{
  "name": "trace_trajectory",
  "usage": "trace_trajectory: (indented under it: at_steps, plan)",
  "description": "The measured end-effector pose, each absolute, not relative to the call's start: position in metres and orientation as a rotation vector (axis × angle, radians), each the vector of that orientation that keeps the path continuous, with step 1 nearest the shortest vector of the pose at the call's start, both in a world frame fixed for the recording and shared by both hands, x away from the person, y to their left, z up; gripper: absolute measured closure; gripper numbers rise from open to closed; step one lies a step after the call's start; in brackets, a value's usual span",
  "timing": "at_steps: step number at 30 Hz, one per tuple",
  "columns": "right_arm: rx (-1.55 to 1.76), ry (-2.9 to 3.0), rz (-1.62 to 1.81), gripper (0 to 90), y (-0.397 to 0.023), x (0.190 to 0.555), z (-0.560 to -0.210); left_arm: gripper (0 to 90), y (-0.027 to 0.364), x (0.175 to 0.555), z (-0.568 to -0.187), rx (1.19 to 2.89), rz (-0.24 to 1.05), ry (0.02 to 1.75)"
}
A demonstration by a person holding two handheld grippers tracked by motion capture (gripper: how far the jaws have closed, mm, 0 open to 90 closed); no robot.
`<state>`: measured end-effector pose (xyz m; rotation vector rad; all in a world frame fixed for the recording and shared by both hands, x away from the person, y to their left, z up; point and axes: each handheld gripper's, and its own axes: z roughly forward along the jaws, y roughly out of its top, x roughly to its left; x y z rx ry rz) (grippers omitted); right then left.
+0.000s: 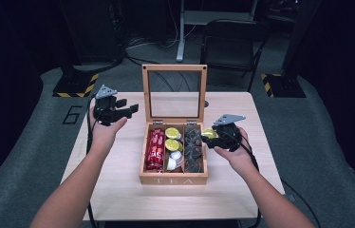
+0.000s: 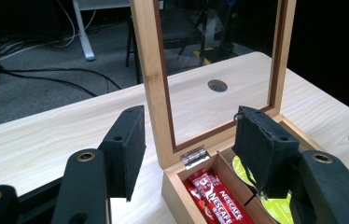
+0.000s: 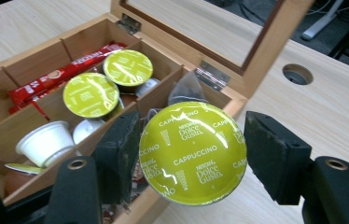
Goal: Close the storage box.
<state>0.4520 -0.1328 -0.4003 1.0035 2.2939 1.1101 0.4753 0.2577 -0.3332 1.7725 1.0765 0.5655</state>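
While your right gripper point(image 3: 189, 154) clasps a coffee capsule point(image 3: 192, 153) at the tea box's point(image 1: 173, 179) right edge, your left gripper point(image 2: 189, 149) waits with nothing in its parted jaws.

You grip the round, glossy foil-topped capsule by its sides, probably so it can drop lid-up into the middle compartment beside two like it point(image 3: 107, 81). The wooden box has a glass lid point(image 1: 174, 93) propped upright, red sachets point(image 1: 155, 149) on the left and dark packets point(image 1: 193, 147) on the right.
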Motion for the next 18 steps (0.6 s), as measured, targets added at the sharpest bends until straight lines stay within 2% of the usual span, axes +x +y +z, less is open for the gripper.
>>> trace_trajectory:
  at_steps: [18]
  plan:
    - [1.12, 2.23, 1.028, 36.8, -0.169, 0.451, -0.421, 43.1, 0.258, 0.475, -0.334, 1.773, 0.568, 1.079]
